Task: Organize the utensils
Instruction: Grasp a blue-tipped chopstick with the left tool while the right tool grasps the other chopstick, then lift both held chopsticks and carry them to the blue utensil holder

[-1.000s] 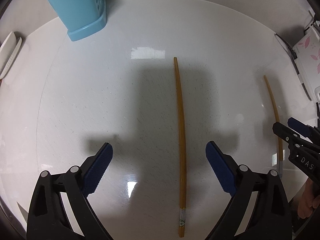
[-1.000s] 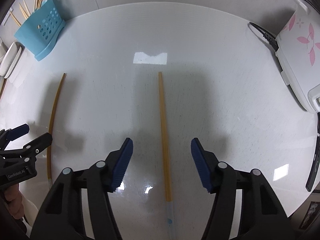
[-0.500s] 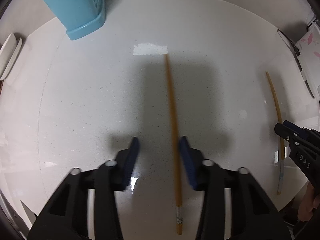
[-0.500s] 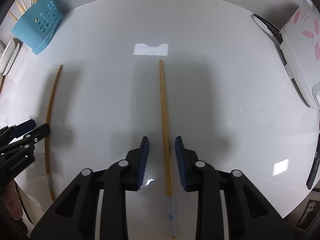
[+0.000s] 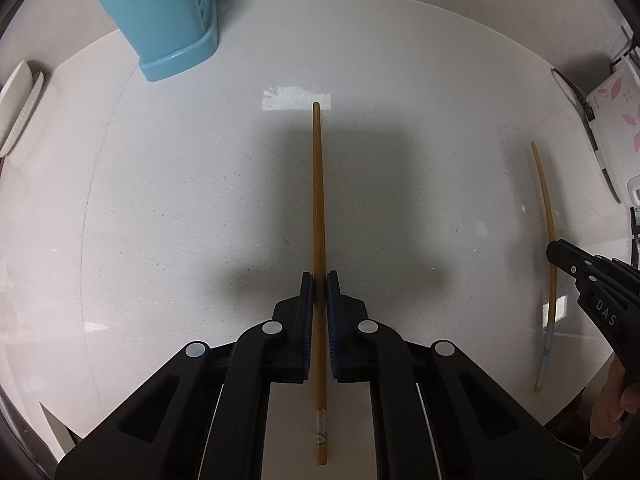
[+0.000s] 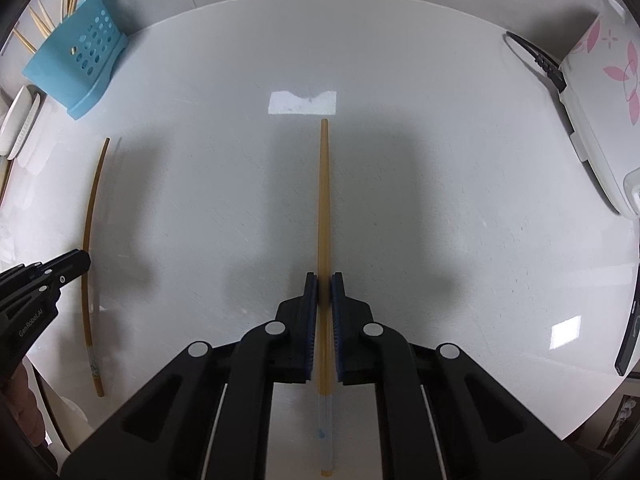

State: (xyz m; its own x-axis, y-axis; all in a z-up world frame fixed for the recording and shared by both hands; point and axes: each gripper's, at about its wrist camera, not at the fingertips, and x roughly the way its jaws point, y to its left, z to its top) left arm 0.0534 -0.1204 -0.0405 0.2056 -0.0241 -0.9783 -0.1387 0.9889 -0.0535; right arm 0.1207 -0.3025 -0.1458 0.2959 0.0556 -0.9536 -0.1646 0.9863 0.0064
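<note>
holding one chopstick in each tool, we have the left gripper (image 5: 320, 280) clamped on the left chopstick (image 5: 318, 208) and the right gripper (image 6: 324, 282) clamped on the right chopstick (image 6: 324, 200), both low over the white table (image 5: 160, 200). to do this step well, we think we must lift them level and slowly, because the grip is far from the thin tip and the stick can turn. the sticks are smooth, amber, long and tapered. the blue holder (image 6: 76, 66) is plastic with round holes, at the far left, with other sticks inside.
</note>
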